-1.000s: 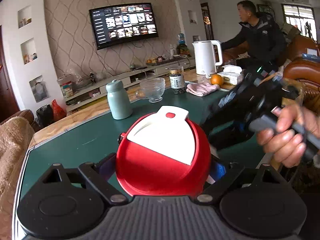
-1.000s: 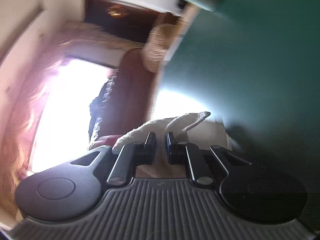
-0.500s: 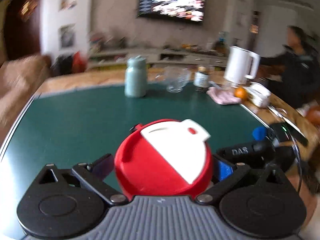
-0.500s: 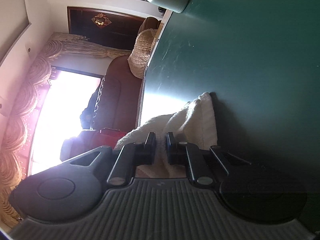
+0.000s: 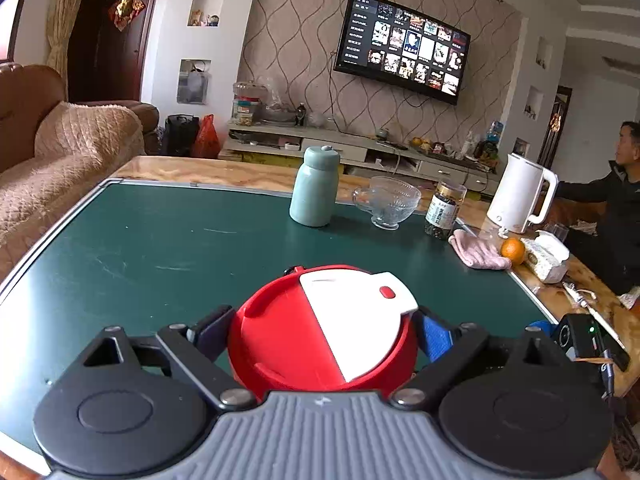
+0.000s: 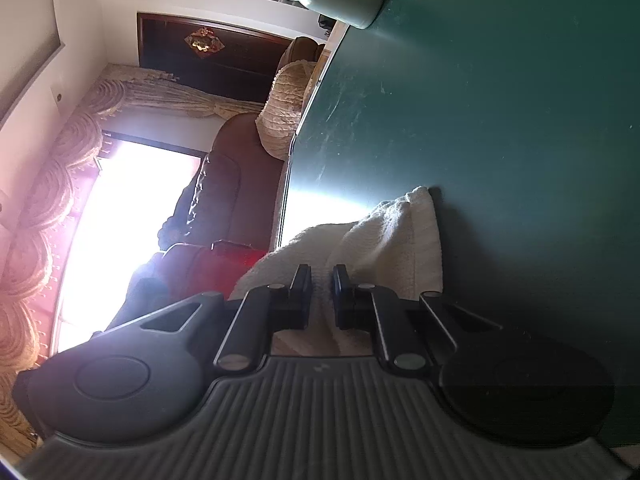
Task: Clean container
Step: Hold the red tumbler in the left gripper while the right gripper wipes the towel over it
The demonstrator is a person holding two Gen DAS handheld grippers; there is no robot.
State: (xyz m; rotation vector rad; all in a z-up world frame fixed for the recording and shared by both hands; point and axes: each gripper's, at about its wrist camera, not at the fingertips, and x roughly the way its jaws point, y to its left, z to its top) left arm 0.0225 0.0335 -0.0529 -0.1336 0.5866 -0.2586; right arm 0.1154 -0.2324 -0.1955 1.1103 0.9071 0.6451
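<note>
- Between the two fingers of the left gripper (image 5: 322,330) sits one red container (image 5: 304,344) with a white flip lid (image 5: 352,316) bearing a small red button; the jaws are clamped against its sides, just above the green table (image 5: 160,248).
- Ahead of that gripper stand one pale green flask (image 5: 314,188), one glass bowl (image 5: 386,202), one jar (image 5: 445,210) with a label too small to read, and one white kettle (image 5: 520,196).
- To the right of them lie one pink cloth (image 5: 478,254) and one orange (image 5: 513,251).
- On the far wall, one television (image 5: 402,46) shows a grid of thumbnails; its text is illegible.
- A seated person (image 5: 618,208) is at the right edge.
- The right gripper (image 6: 321,280), rolled sideways, pinches one cream towel (image 6: 384,240) between nearly closed jaws, the towel lying on the table surface.
- No brand is readable on either gripper.
</note>
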